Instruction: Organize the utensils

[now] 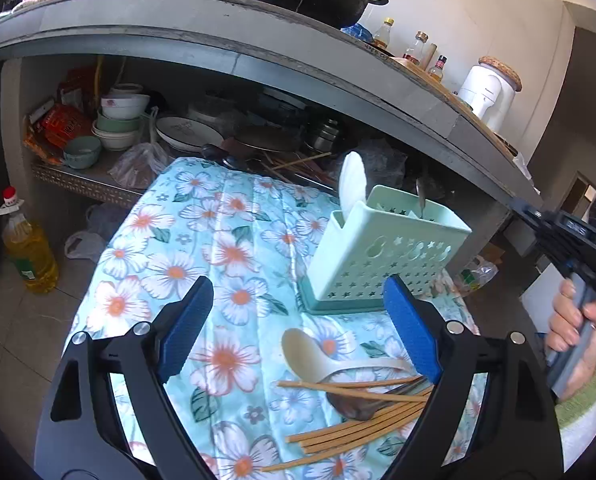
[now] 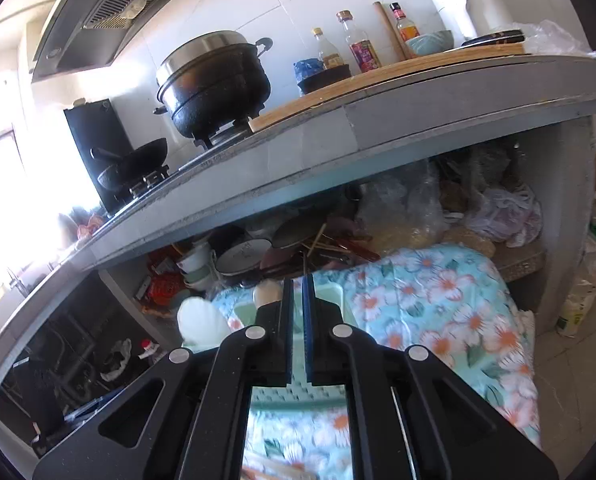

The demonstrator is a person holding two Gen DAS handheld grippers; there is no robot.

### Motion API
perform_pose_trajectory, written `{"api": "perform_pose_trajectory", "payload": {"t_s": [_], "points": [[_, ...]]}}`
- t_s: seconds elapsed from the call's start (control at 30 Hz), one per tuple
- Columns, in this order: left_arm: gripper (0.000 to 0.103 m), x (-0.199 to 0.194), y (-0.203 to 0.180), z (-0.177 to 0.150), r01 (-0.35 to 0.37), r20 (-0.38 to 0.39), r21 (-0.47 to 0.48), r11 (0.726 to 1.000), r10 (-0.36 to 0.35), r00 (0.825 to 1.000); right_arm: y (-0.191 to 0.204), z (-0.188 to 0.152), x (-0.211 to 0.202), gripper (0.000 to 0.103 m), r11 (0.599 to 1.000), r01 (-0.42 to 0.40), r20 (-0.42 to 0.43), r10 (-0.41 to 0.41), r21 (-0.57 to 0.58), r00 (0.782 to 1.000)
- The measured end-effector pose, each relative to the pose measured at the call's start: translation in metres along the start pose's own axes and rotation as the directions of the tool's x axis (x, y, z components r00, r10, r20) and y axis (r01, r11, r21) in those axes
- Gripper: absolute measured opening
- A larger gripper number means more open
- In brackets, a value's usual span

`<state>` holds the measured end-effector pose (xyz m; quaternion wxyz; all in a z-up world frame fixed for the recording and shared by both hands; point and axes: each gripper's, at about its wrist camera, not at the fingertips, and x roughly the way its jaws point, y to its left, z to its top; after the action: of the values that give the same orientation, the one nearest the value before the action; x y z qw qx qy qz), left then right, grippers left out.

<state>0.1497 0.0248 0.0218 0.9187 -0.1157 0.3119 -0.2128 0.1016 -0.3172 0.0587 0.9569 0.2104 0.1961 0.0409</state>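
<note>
Tilting downward, the left gripper (image 1: pixel 298 320) stood wide and empty above the chopsticks (image 1: pixel 353 428) near the desk's (image 1: pixel 146 280) edge; the right gripper (image 2: pixel 298 328), barely parted, hovered over the caddy (image 1: pixel 381 256).

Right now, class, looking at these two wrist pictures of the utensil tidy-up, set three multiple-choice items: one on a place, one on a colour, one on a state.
1. Where does the white rice paddle stand?
A. In the green utensil holder
B. Flat on the floral cloth
C. On the stove

2. What colour are the pads on the left tongs?
A. Red
B. Blue
C. Yellow

3. How do the left tongs stand?
A. Shut on the chopsticks
B. Shut on a bowl
C. Open, holding nothing

Answers:
1. A, its blade rises out of the holder's end slot.
2. B, both inner pads are blue.
3. C, the jaws gape wide above the cloth, with the chopsticks and the beige spoon lying loose below.
</note>
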Motion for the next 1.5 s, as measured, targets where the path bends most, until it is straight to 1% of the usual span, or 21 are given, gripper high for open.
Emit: {"api": "perform_pose_trajectory", "payload": {"t_s": [0.03, 0.07, 0.2, 0.27, 0.37, 0.43, 0.5, 0.57, 0.63, 0.73, 0.8, 0.87, 0.97, 1.07, 1.13, 1.17, 1.2, 1.27, 1.37, 1.43, 1.5], "points": [[0.083, -0.001, 0.002, -0.001, -0.009, 0.002, 0.001, 1.0, 0.009, 1.0, 0.001, -0.004, -0.005, 0.017, 1.0, 0.006, -0.002, -0.006, -0.009, 1.0], [0.083, -0.002, 0.004, -0.002, -0.019, 0.004, -0.001, 1.0, 0.019, 1.0, 0.003, -0.01, -0.011, 0.023, 1.0, 0.009, -0.009, -0.009, -0.019, 1.0], [0.083, -0.003, 0.015, -0.008, -0.059, 0.0, -0.015, 0.998, 0.059, 0.998, 0.011, -0.03, -0.021, 0.036, 0.998, 0.002, -0.061, -0.006, -0.058, 0.998], [0.083, -0.003, 0.021, -0.011, -0.089, -0.005, -0.019, 0.996, 0.089, 0.996, 0.019, -0.041, -0.017, 0.039, 0.997, -0.018, -0.102, 0.011, -0.071, 0.995], [0.083, 0.001, 0.03, -0.019, -0.168, -0.025, -0.017, 0.986, 0.168, 0.985, 0.039, -0.06, 0.002, 0.042, 0.991, -0.077, -0.2, 0.053, -0.112, 0.978], [0.083, 0.004, 0.037, -0.025, -0.235, -0.042, -0.004, 0.972, 0.235, 0.971, 0.055, -0.071, 0.018, 0.043, 0.984, -0.115, -0.261, 0.076, -0.137, 0.962], [0.083, 0.005, 0.045, -0.03, -0.288, -0.059, 0.001, 0.958, 0.288, 0.956, 0.074, -0.086, 0.041, 0.043, 0.975, -0.167, -0.343, 0.108, -0.148, 0.933], [0.083, 0.004, 0.055, -0.033, -0.324, -0.071, -0.017, 0.946, 0.322, 0.944, 0.088, -0.101, 0.063, 0.043, 0.971, -0.179, -0.394, 0.103, -0.16, 0.913], [0.083, 0.001, 0.065, -0.035, -0.34, -0.081, -0.047, 0.939, 0.336, 0.938, 0.102, -0.119, 0.09, 0.043, 0.967, -0.192, -0.457, 0.096, -0.169, 0.884], [0.083, -0.004, 0.083, -0.036, -0.368, -0.096, -0.099, 0.925, 0.359, 0.928, 0.119, -0.141, 0.121, 0.043, 0.963, -0.179, -0.525, 0.049, -0.2, 0.85], [0.083, -0.006, 0.09, -0.037, -0.379, -0.1, -0.113, 0.918, 0.369, 0.924, 0.129, -0.154, 0.136, 0.043, 0.958, -0.16, -0.547, 0.003, -0.239, 0.837], [0.083, -0.008, 0.096, -0.037, -0.387, -0.102, -0.119, 0.914, 0.376, 0.921, 0.137, -0.161, 0.145, 0.043, 0.952, -0.145, -0.557, -0.031, -0.269, 0.83], [0.083, -0.008, 0.099, -0.037, -0.388, -0.107, -0.125, 0.913, 0.377, 0.92, 0.148, -0.168, 0.159, 0.038, 0.944, -0.115, -0.566, -0.085, -0.308, 0.82], [0.083, -0.006, 0.101, -0.039, -0.383, -0.116, -0.133, 0.914, 0.369, 0.922, 0.159, -0.174, 0.171, 0.033, 0.923, -0.075, -0.56, -0.163, -0.377, 0.812], [0.083, -0.005, 0.101, -0.039, -0.378, -0.119, -0.137, 0.916, 0.363, 0.924, 0.165, -0.18, 0.176, 0.029, 0.898, -0.036, -0.542, -0.232, -0.438, 0.808], [0.083, -0.005, 0.1, -0.039, -0.375, -0.119, -0.138, 0.917, 0.361, 0.925, 0.164, -0.181, 0.178, 0.025, 0.891, -0.022, -0.536, -0.253, -0.454, 0.805], [0.083, -0.003, 0.1, -0.039, -0.375, -0.119, -0.138, 0.917, 0.36, 0.925, 0.163, -0.184, 0.18, 0.022, 0.886, -0.008, -0.53, -0.271, -0.465, 0.803], [0.083, -0.003, 0.099, -0.039, -0.373, -0.119, -0.136, 0.918, 0.358, 0.926, 0.162, -0.181, 0.179, 0.015, 0.886, 0.008, -0.519, -0.279, -0.464, 0.808], [0.083, -0.004, 0.098, -0.038, -0.368, -0.115, -0.136, 0.92, 0.354, 0.928, 0.163, -0.17, 0.169, 0.012, 0.901, 0.008, -0.496, -0.247, -0.435, 0.833], [0.083, -0.006, 0.096, -0.037, -0.364, -0.104, -0.131, 0.922, 0.352, 0.93, 0.162, -0.158, 0.156, 0.011, 0.914, 0.002, -0.465, -0.208, -0.406, 0.861], [0.083, -0.009, 0.093, -0.036, -0.355, -0.09, -0.125, 0.927, 0.345, 0.934, 0.161, -0.146, 0.143, 0.011, 0.929, -0.005, -0.438, -0.169, -0.369, 0.883]]}}
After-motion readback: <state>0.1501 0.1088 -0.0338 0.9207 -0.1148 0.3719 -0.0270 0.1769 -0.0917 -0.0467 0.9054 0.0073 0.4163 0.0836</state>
